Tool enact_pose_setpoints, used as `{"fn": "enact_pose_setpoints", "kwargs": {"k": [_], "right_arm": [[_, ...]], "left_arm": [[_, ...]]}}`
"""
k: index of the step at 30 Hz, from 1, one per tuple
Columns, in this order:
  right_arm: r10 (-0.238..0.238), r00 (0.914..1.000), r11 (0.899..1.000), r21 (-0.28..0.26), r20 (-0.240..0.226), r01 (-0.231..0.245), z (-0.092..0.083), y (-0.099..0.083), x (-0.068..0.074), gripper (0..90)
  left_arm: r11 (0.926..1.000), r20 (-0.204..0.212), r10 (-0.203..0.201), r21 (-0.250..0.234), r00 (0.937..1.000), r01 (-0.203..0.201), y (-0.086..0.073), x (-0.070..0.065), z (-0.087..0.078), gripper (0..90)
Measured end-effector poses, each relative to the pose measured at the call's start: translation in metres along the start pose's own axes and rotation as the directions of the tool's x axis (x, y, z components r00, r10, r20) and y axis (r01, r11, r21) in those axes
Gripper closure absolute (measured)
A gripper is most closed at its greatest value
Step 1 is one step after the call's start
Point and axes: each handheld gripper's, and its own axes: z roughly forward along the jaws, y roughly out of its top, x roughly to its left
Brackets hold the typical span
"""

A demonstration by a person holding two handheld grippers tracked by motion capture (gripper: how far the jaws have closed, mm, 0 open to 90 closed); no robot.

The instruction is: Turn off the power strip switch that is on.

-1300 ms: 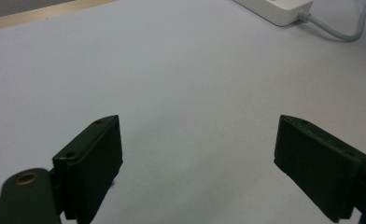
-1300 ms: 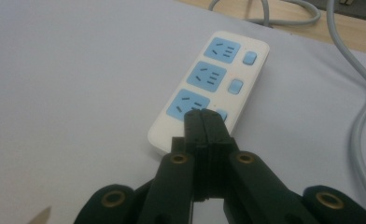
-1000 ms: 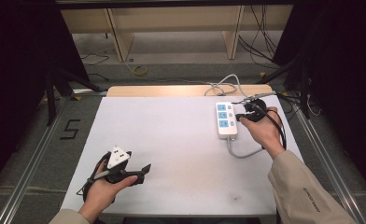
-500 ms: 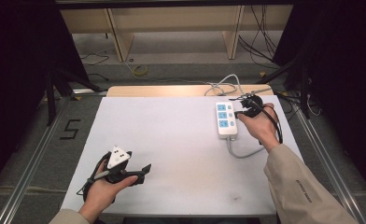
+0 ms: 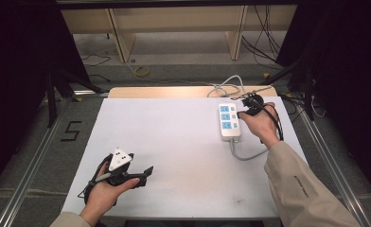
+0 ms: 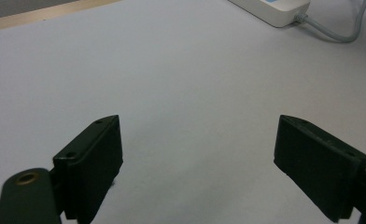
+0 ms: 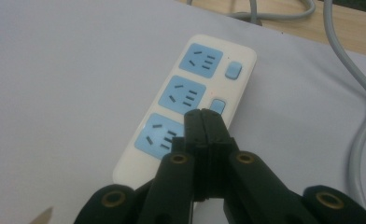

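- The power strip [image 5: 230,122] lay on the white table [image 5: 174,142] at its far right, long axis running away from the person, with its grey cable [image 5: 245,155] leaving the near end and curling off to the right.
- The right gripper [image 7: 203,122] sat over the strip's near part, its fingers pressed flat together with nothing between them; in the right gripper view the joined tips were at the middle switch [image 7: 217,105], between the second and third sockets (whether they were actually touching it I could not tell).
- The strip carried three blue sockets in a row, with small blue rocker switches along one side; the far switch [image 7: 232,70] was uncovered, ahead of the tips.
- My guess was that a switch press was in hand, so what mattered was that the tips pointed down the strip's length, the button directly beneath or just ahead of them.
- The left gripper [image 5: 148,171] rested low at the near left of the table, well apart from the strip, fingers spread wide and holding nothing; the right hand [image 5: 259,124] was plainly the nearer one.
- No containers were on the table.
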Motion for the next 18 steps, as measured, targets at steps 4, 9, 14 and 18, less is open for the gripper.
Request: {"fn": "enact_pose_setpoints", "kwargs": {"k": [4, 9, 14, 18], "right_arm": [[0.004, 1.0000, 1.000, 0.006, 0.003, -0.004, 0.0025, 0.0011, -0.0021, 90.0], [0.006, 0.9999, 1.000, 0.011, 0.008, -0.006, 0.0046, 0.0017, -0.0038, 90.0], [0.001, 1.0000, 1.000, 0.018, 0.010, -0.001, 0.0076, 0.0042, -0.0048, 90.0], [0.000, 0.9999, 1.000, 0.020, 0.015, 0.000, 0.0100, 0.0073, -0.0044, 90.0]], "left_arm": [[1.0000, 0.000, 0.000, 0.000, 1.0000, 0.000, 0.0000, -0.0001, 0.0001, 14.8], [1.0000, 0.000, 0.000, -0.001, 1.0000, 0.000, 0.0000, -0.0001, 0.0000, 14.9], [1.0000, -0.001, 0.000, 0.000, 1.0000, 0.000, 0.0000, -0.0001, 0.0000, 14.9], [1.0000, -0.001, 0.000, -0.001, 1.0000, 0.000, -0.0001, 0.0000, -0.0001, 14.9]]}}
